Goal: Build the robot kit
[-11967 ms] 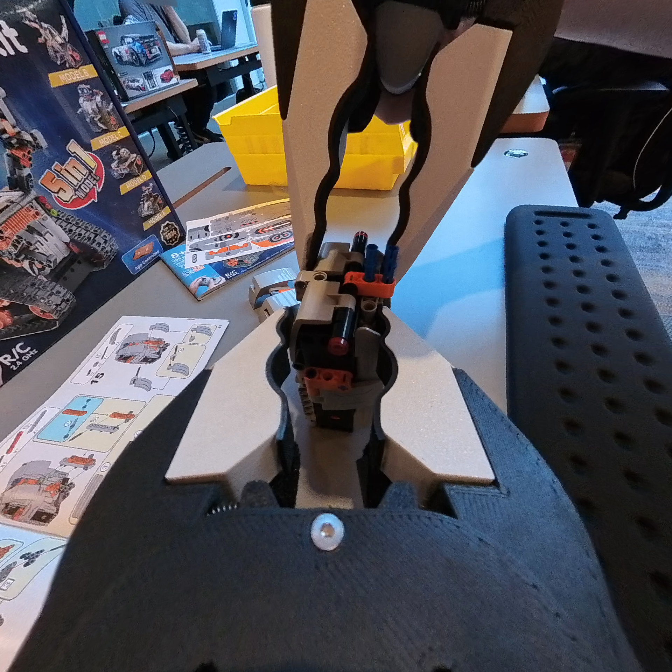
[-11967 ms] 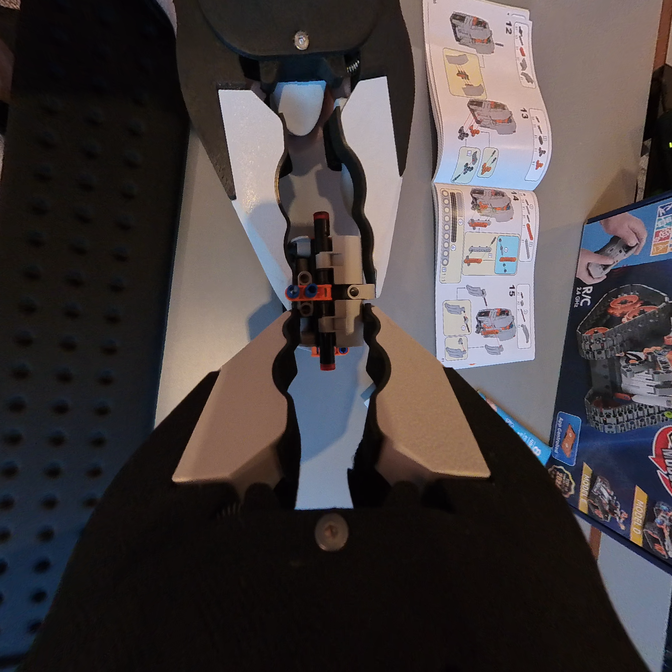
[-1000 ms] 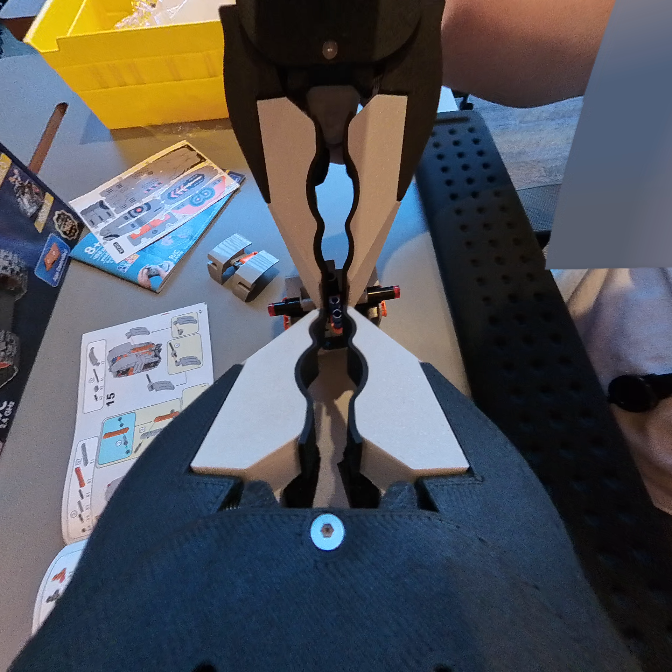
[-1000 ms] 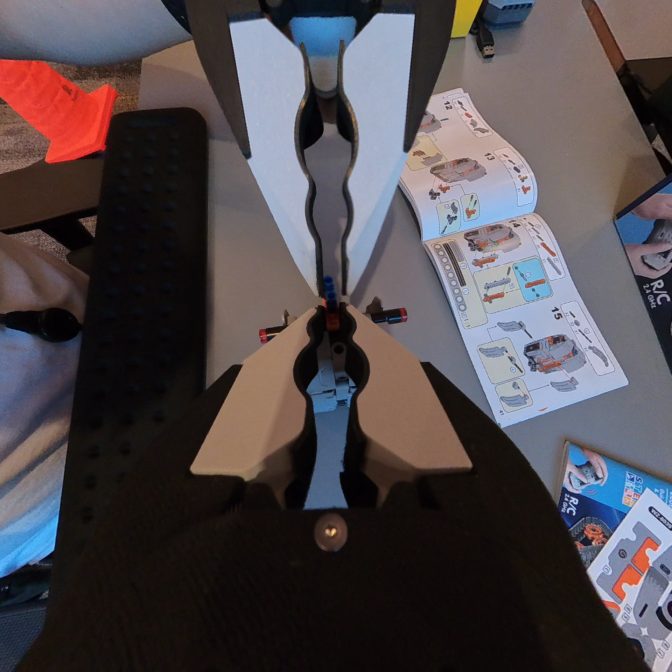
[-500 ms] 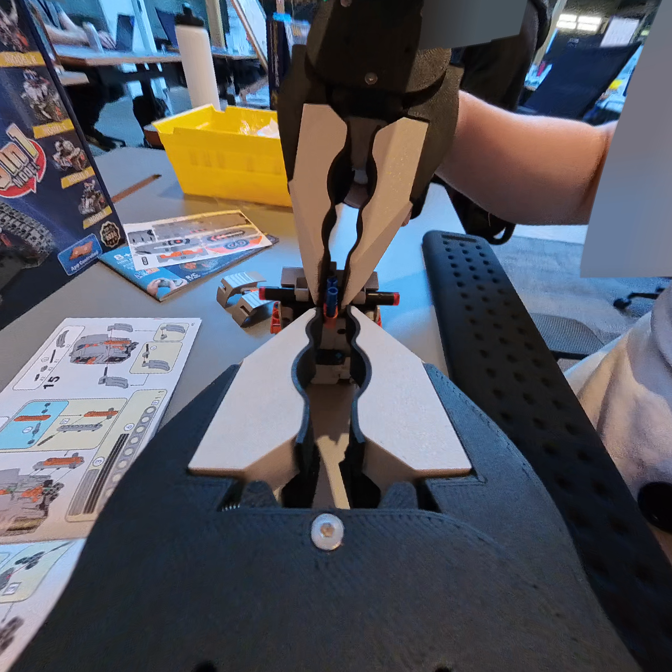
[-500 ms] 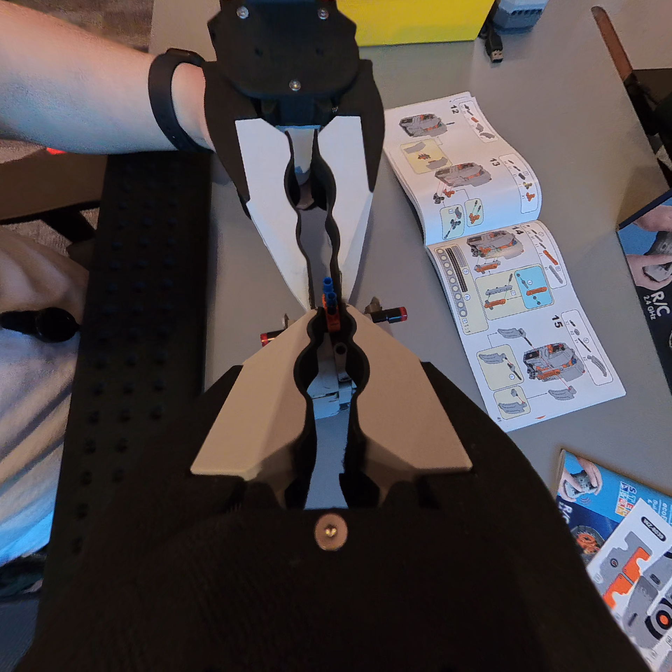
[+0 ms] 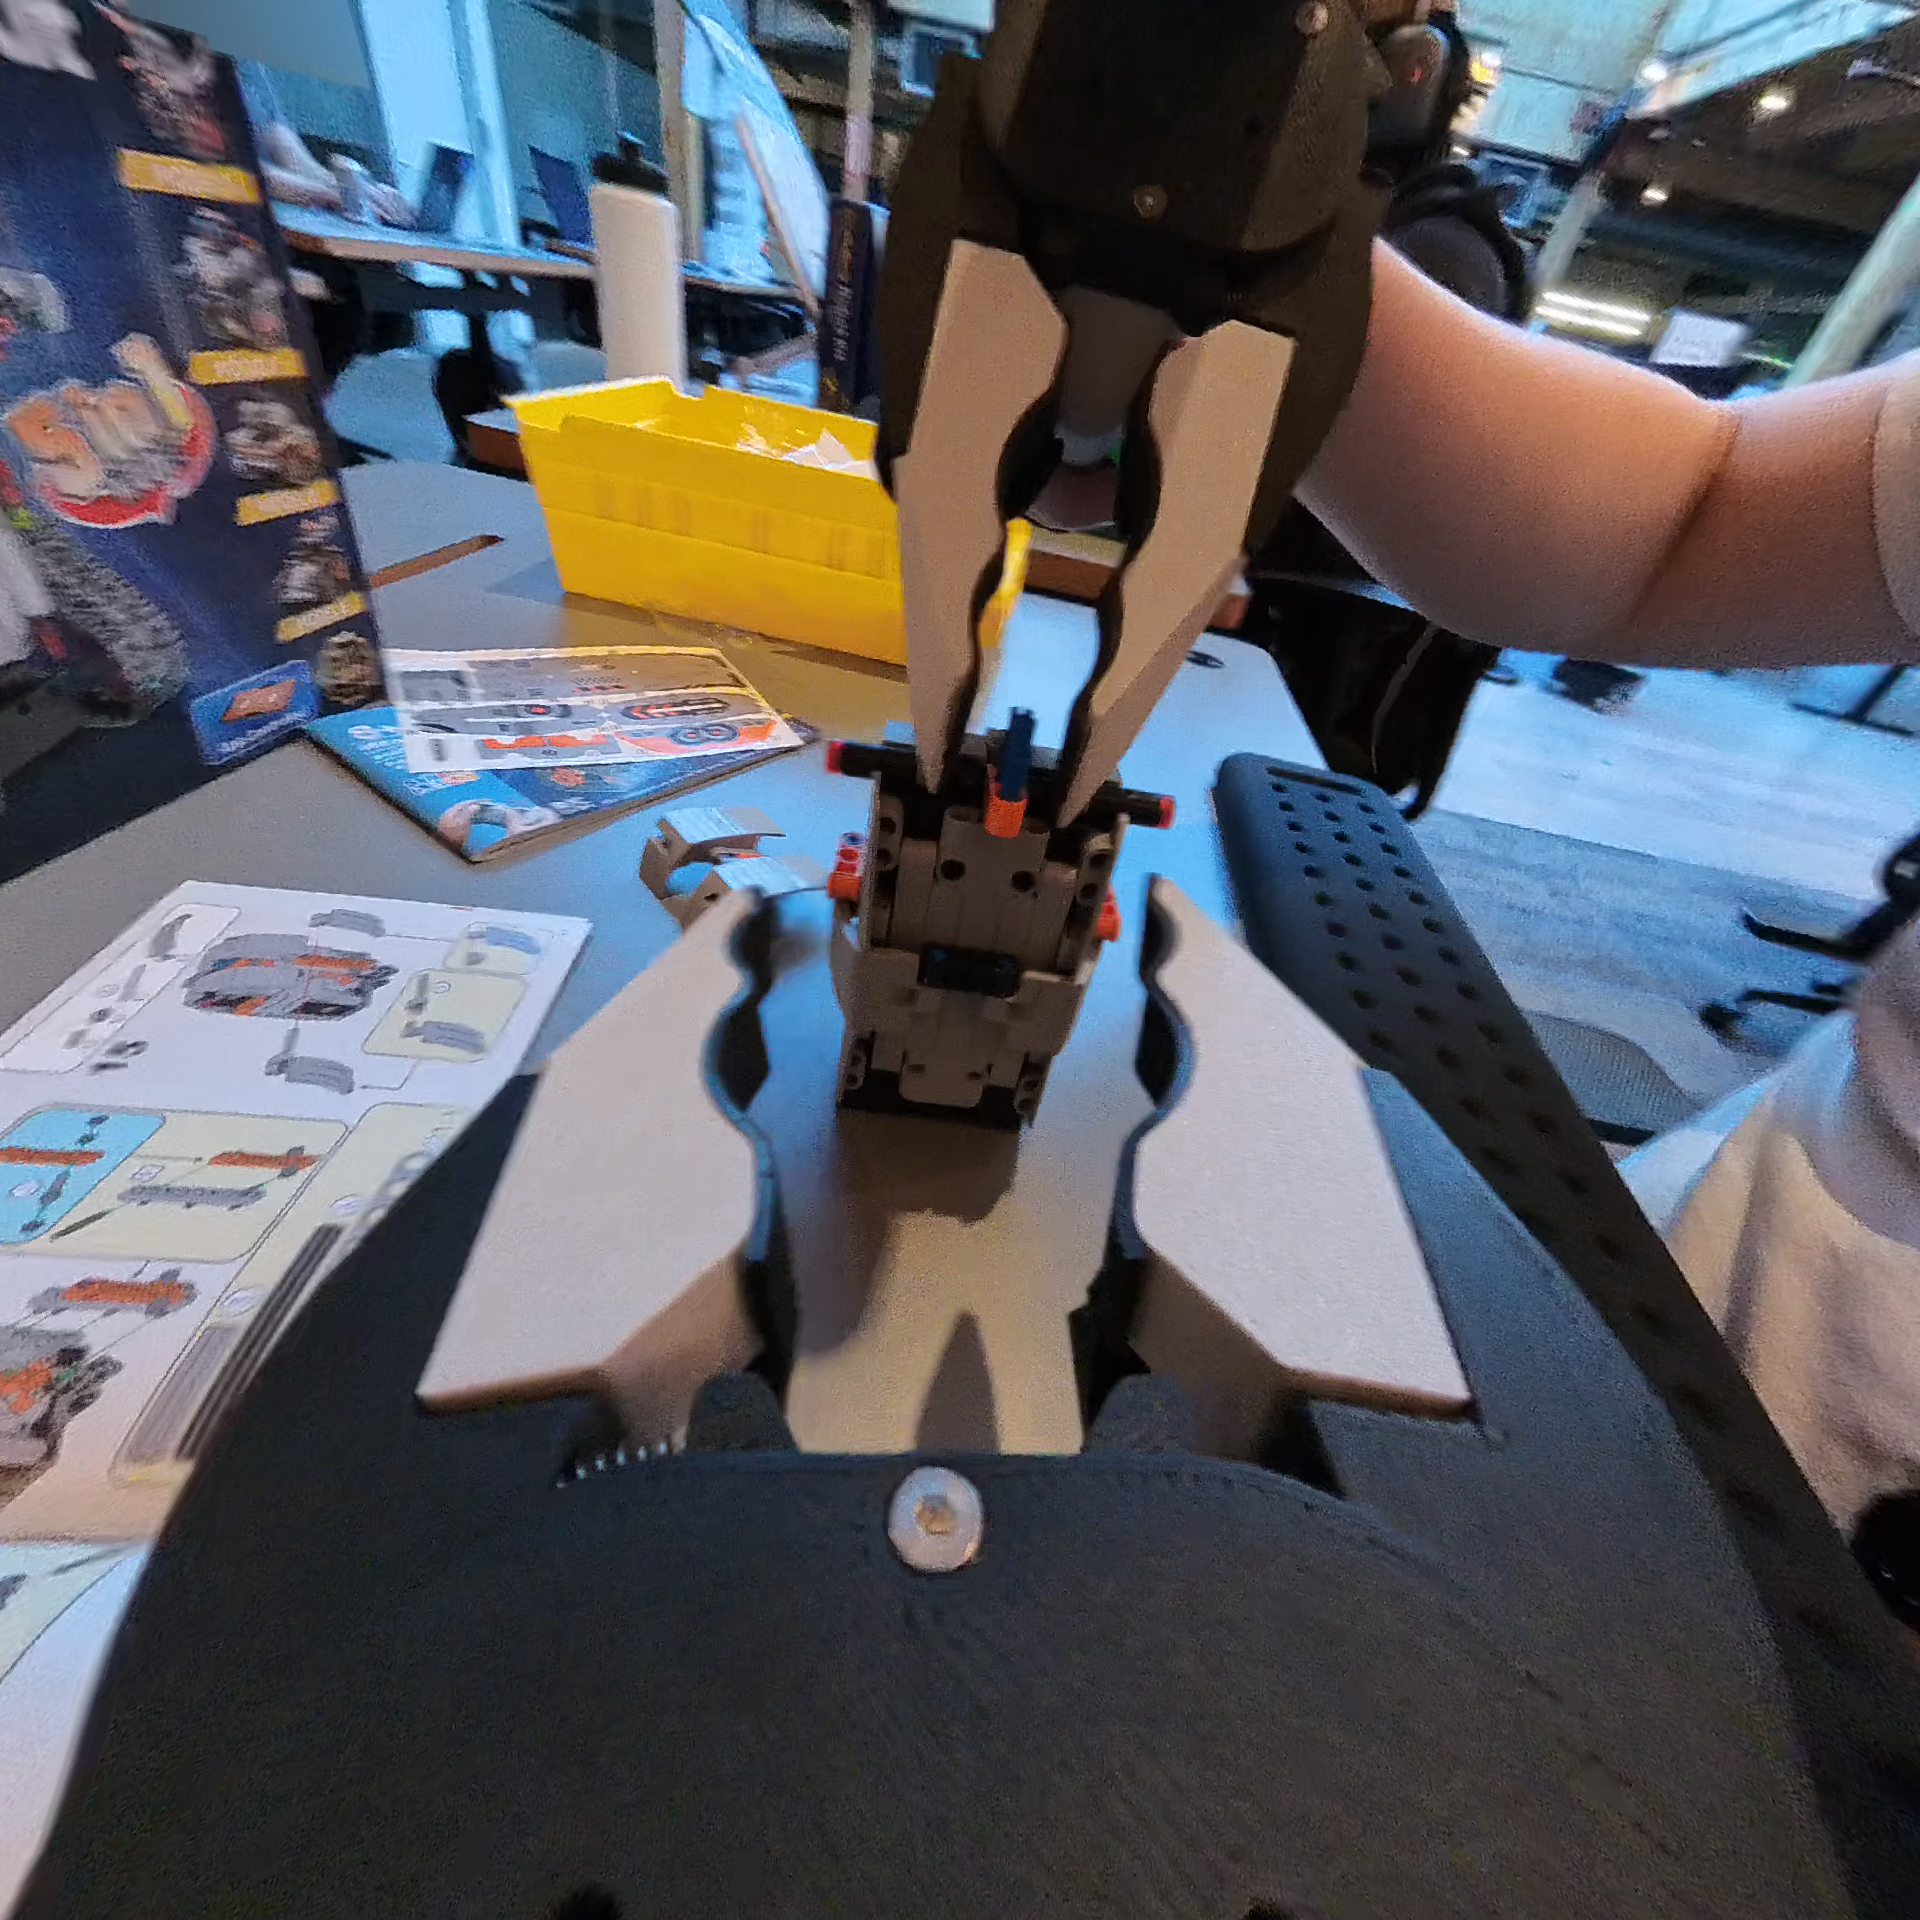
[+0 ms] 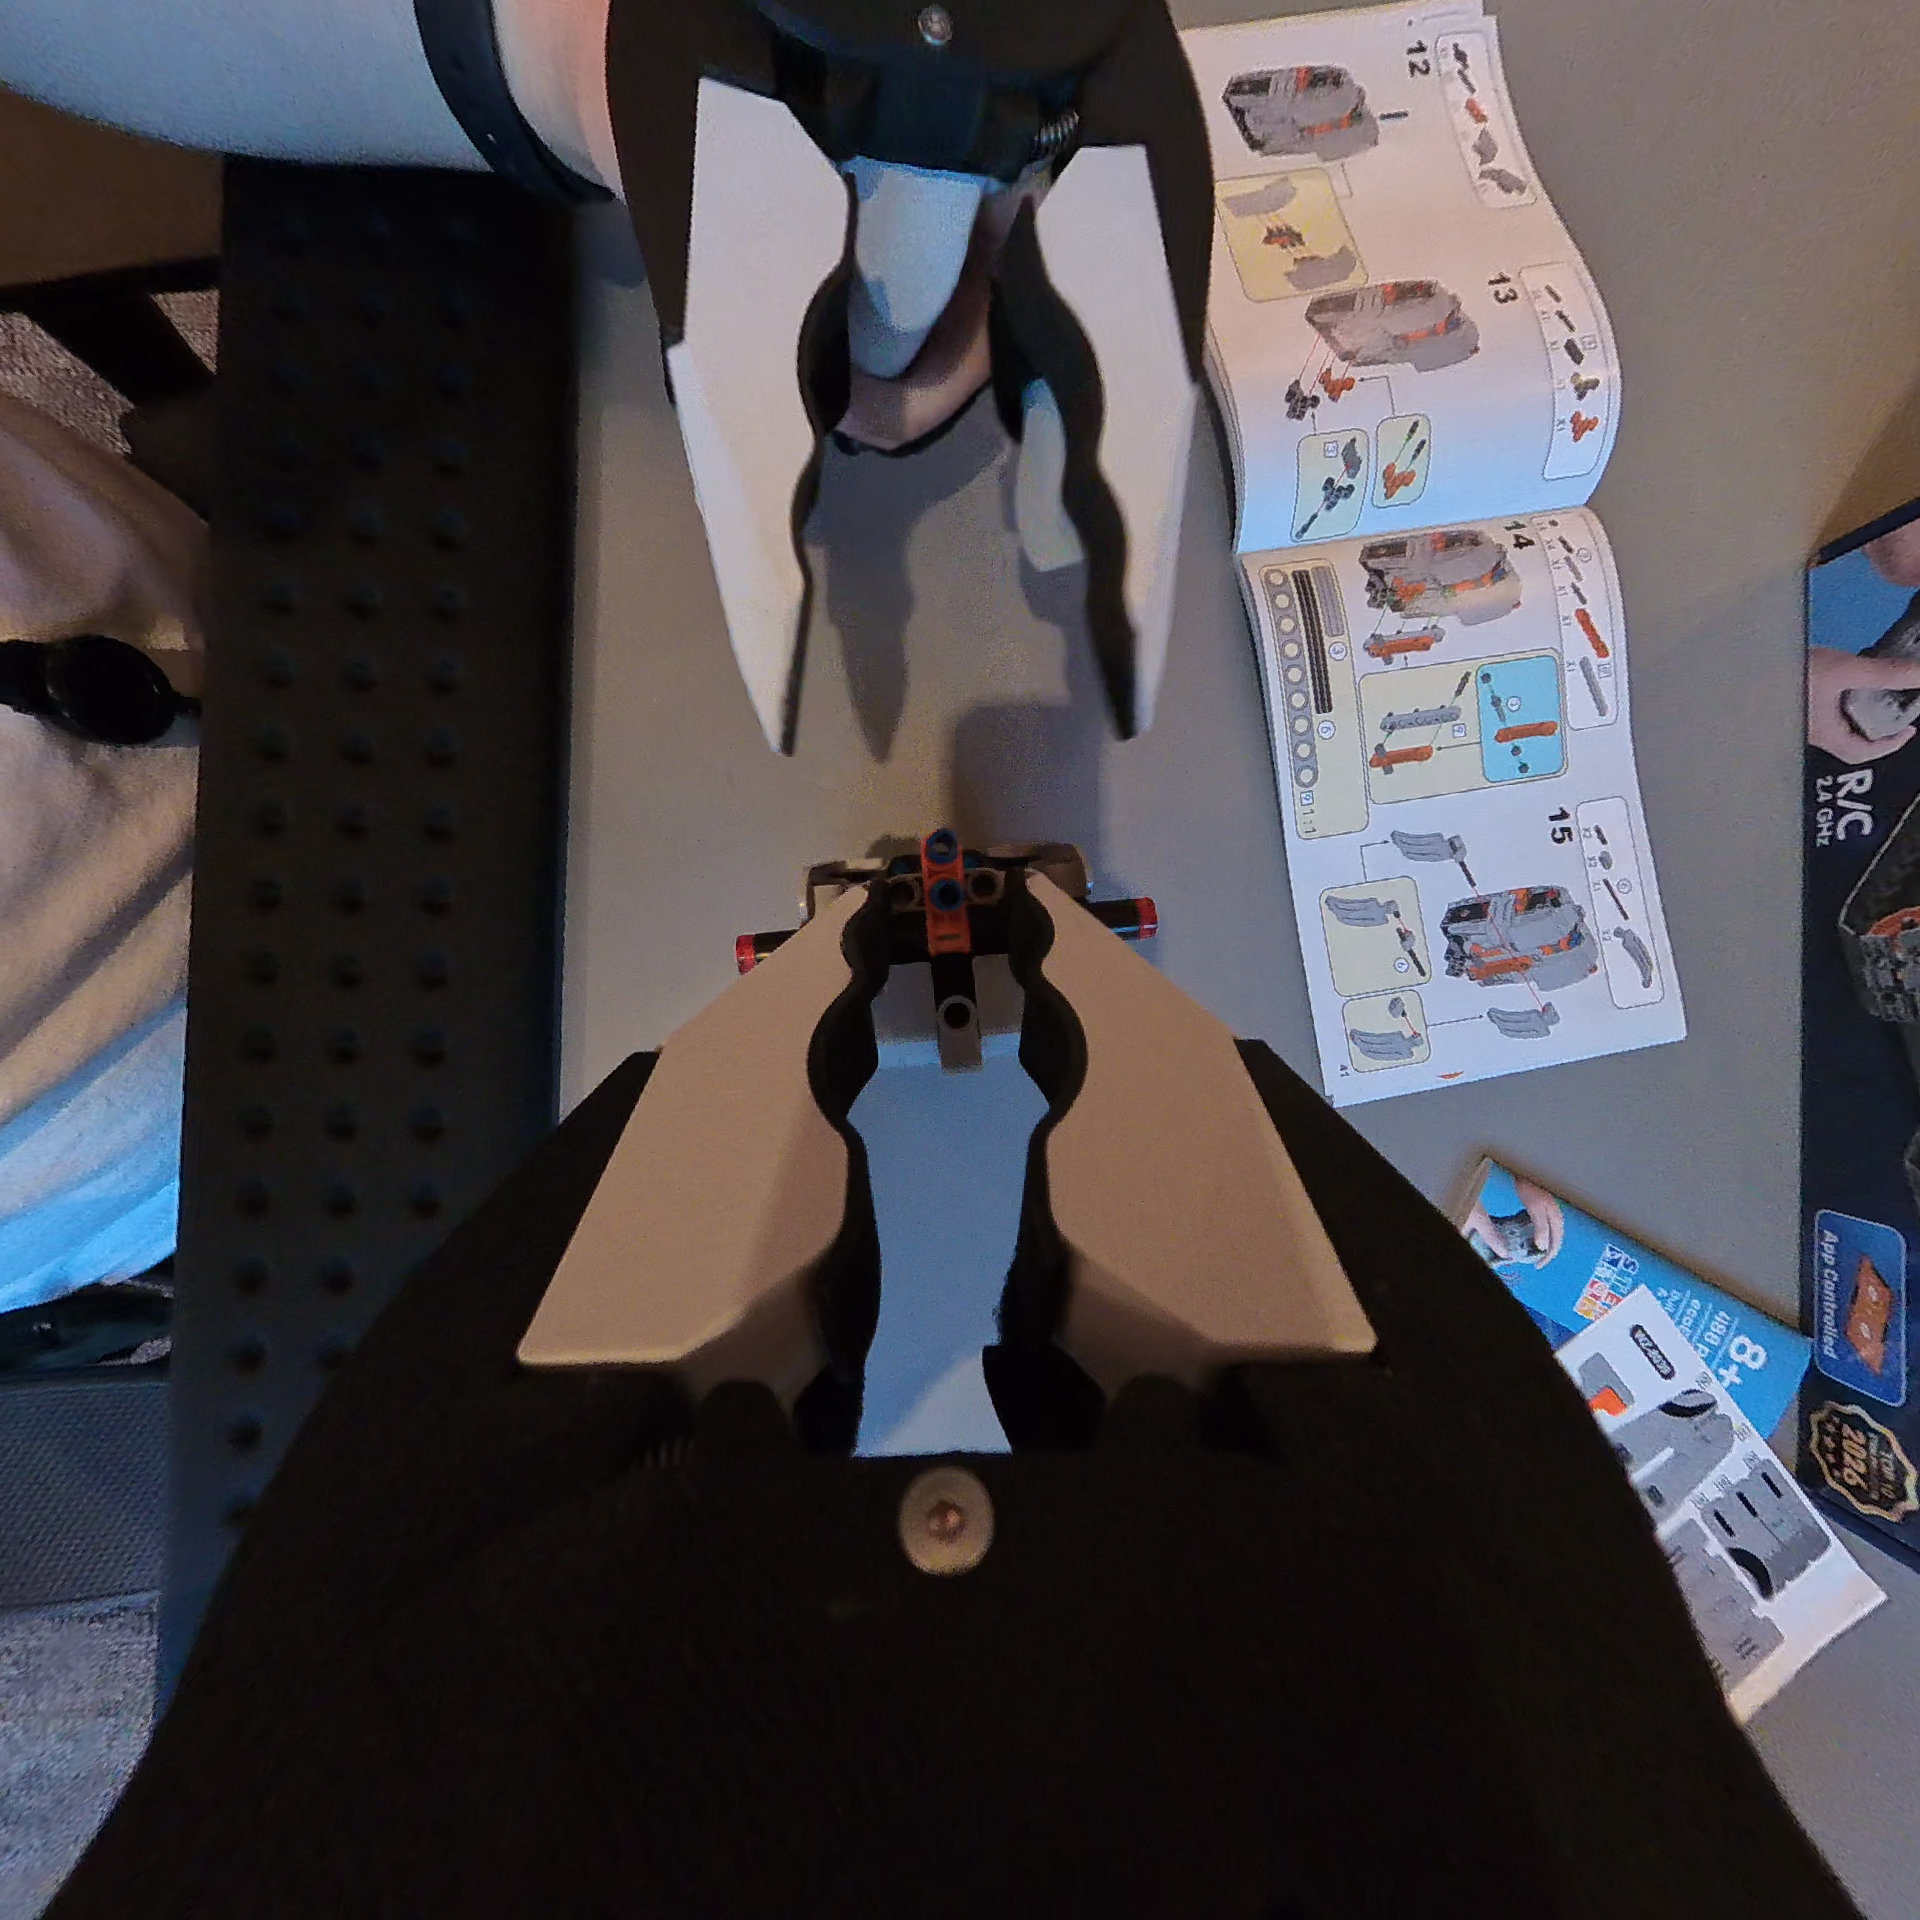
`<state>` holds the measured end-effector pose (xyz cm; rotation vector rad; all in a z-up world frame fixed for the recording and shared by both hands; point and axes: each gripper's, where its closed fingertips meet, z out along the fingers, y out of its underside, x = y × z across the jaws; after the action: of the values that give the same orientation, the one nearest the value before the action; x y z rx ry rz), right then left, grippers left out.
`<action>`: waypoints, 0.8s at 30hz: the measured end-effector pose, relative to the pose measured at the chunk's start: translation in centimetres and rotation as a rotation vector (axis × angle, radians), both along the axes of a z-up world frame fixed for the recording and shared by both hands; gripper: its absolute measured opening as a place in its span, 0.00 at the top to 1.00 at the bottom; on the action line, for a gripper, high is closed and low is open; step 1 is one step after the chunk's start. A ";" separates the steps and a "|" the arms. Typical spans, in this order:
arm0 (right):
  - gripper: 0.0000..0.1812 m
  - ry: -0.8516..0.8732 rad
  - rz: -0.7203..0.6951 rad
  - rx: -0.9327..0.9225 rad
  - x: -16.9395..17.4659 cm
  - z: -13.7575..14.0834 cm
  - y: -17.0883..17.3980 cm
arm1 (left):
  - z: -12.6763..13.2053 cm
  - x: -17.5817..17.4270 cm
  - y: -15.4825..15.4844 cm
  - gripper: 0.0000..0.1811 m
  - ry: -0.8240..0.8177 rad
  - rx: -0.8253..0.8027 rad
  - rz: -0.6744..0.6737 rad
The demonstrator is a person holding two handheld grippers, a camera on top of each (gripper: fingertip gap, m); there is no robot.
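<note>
A small grey, black and orange brick assembly (image 7: 966, 935) with blue pins on top and red-tipped axles out both sides stands upright on the grey table (image 7: 436, 810). My right gripper (image 8: 945, 904) is shut on its top end. In the left wrist view, the right gripper (image 7: 1003, 790) comes down from above and pinches it. My left gripper (image 7: 951, 894) is open wide, with a finger on each side of the assembly and not touching it. In the right wrist view, the left gripper (image 8: 954, 732) sits open a little beyond the assembly (image 8: 940, 987).
A black perforated pad (image 7: 1403, 987) lies along the right of the assembly. An open instruction booklet (image 7: 260, 1039), a sticker sheet on a blue leaflet (image 7: 582, 717) and a loose grey curved piece (image 7: 717, 852) lie to the left. A yellow bin (image 7: 707, 520) and a dark product box (image 7: 125, 416) stand behind. The tips of both grippers are at nearly the same place.
My left gripper was shut on the assembly half a second ago. It has opened, let go and drawn back a little. My right gripper still holds the assembly.
</note>
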<state>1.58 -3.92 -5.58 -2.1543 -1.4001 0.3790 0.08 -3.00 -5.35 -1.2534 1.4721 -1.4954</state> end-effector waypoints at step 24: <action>0.96 0.211 -0.144 -0.009 3.0 0.8 -0.6 | -1.8 5.9 -2.0 0.57 0.111 0.149 0.002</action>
<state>4.59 -4.57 -4.77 -2.1371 -1.1222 0.5408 6.00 -4.98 -7.18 -1.2646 1.6221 -1.3066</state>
